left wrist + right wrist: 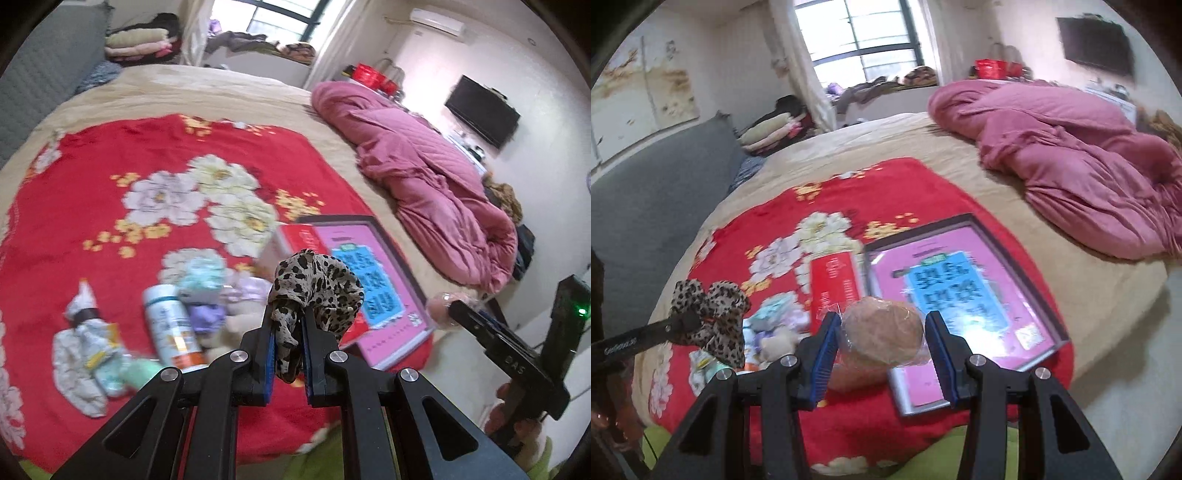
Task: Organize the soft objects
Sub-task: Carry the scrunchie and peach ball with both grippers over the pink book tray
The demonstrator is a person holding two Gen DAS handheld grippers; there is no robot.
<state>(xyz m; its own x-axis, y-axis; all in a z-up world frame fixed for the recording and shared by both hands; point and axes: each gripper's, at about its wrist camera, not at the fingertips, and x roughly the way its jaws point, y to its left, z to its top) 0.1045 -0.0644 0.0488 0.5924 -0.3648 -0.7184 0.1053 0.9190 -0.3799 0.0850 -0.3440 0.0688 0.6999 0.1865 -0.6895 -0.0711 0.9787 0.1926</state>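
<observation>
Bedroom light from a far window falls on a wide bed (236, 88) spread with a red floral blanket (122, 155), a crumpled pink quilt (424, 177) along its far side. Above the blanket, the left tongs (288, 325) are clenched on a leopard-print scrunchie (317, 288), pinching one gathered fold so the rest bulges free past the tips. The right tongs (882, 339) hold a tan round puff in clear wrap (882, 332) between half-spread pads. Both things look light and squashy; the scrunchie should be safest gripped across its bunched fabric, while the slick wrap may slide, so a hold across the puff's middle seems best. A flat pink-lidded box (960, 291) lies on the blanket just beyond. Only the left view shows the heap of leftover items (147, 325), including a white bottle (173, 328); only the right view shows the puff squarely between its pads.
</observation>
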